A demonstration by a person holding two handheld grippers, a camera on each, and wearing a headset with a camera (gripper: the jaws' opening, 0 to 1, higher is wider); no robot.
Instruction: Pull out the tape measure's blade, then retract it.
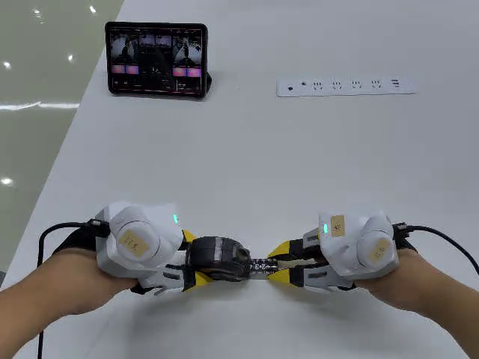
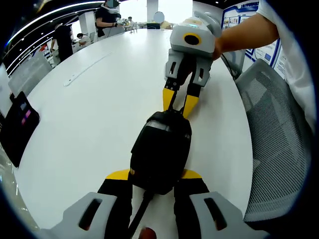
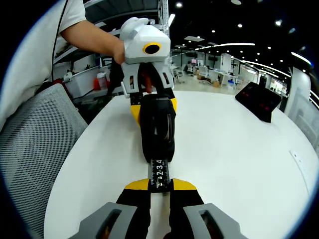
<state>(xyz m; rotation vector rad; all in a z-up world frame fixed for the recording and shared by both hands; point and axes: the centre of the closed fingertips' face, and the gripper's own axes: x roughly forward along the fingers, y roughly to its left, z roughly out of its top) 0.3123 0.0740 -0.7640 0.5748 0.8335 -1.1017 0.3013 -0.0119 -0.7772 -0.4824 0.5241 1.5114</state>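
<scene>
Clamping the rounded black tape measure (image 1: 218,258) — left tool (image 1: 193,259); right tool (image 1: 279,263) clenched on its thin numbered blade (image 3: 159,174).

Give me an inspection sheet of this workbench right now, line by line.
Surface: white table, no marks seen.
Job's things: black tape measure lying between the grippers; short stretch of blade out, numerals visible.
Clutter: tablet propped far left, screen lit; white power strip far right.
Grippers: left hand-held gripper shut on the tape measure's case; right hand-held gripper shut on the blade's tip.
Cables: black cable trailing from each gripper's rear.
Surroundings: grey mesh chair beside the table; glossy floor; people far off.
</scene>
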